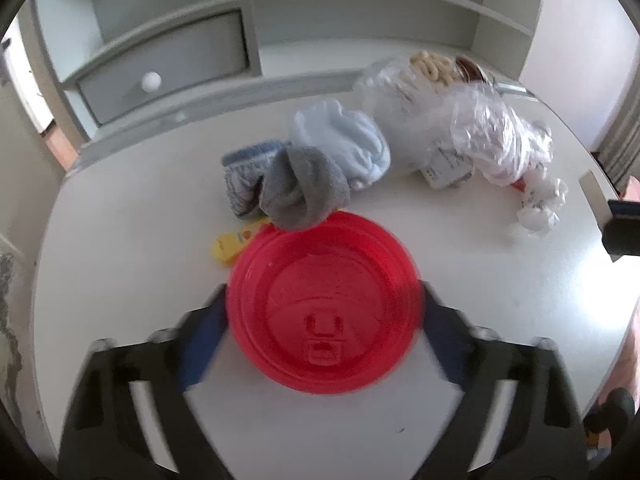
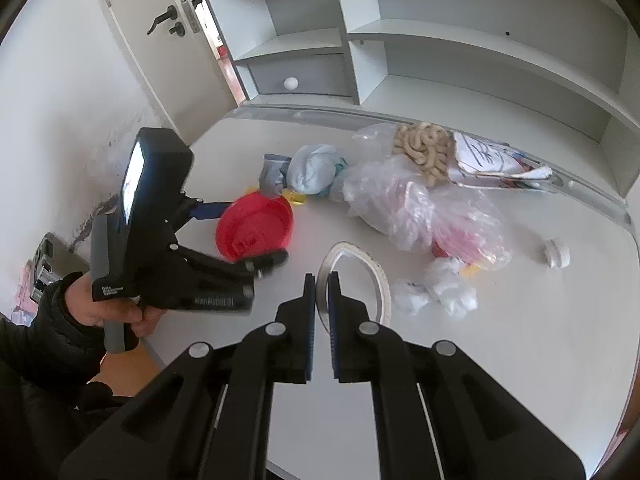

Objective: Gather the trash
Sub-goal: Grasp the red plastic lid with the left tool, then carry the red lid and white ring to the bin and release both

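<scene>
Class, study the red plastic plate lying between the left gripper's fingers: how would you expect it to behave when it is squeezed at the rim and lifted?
The red plate looks thin and moulded, so probably light, and it may flex when squeezed across its rim. Its glossy surface suggests the left gripper could slip. A grey sock overlaps its far edge, so lifting may drag that along.

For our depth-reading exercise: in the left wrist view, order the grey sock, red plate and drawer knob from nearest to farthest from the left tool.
1. Red plate, between the left tool's fingers.
2. Grey sock, overlapping the plate's far rim.
3. Drawer knob, back left.
</scene>
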Tool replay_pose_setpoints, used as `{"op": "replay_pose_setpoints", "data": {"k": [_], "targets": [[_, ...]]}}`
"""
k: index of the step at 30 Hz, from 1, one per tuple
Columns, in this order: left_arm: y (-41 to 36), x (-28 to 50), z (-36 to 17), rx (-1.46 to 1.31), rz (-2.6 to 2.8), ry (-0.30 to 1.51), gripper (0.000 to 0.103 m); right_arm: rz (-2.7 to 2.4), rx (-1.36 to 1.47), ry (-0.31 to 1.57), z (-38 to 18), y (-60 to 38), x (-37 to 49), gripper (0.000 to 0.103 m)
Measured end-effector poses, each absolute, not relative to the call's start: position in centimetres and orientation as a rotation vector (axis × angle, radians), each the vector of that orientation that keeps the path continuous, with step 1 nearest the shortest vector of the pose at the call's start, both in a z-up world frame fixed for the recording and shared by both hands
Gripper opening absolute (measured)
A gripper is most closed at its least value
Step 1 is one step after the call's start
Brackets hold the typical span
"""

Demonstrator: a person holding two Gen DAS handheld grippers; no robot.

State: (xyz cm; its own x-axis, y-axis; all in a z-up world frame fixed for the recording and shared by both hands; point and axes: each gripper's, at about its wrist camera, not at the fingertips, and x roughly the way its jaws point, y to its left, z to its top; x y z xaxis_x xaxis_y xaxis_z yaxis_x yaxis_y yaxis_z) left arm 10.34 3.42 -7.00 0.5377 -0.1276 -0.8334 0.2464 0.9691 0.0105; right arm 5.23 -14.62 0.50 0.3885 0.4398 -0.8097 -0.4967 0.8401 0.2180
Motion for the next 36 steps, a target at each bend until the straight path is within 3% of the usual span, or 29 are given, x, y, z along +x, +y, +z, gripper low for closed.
{"op": "replay_pose_setpoints", "data": {"k": [11, 22, 29, 36], "targets": [[0.5, 6.3, -2.6, 0.128, -0.236, 0.907, 0.078, 0.457, 0.046, 0.964, 0.2, -22.9, 2.0, 0.007], [-18.9, 1.5, 1.5, 0.219, -0.633, 0.766, 0.079, -0.001, 0.250, 0.892, -1.0, -43.8, -9.5, 0.007], [-33.1, -3.8, -0.8, 0.289, -0.963, 0.749, 0.079, -0.261, 0.423, 0.916, -6.1, -55.3, -18.2, 0.007], [-42.4, -8.6, -6.9, 0.381, -1.175, 0.847, 0.079, -0.351, 0.618, 1.008, -15.4, -62.2, -22.8, 0.007]]}}
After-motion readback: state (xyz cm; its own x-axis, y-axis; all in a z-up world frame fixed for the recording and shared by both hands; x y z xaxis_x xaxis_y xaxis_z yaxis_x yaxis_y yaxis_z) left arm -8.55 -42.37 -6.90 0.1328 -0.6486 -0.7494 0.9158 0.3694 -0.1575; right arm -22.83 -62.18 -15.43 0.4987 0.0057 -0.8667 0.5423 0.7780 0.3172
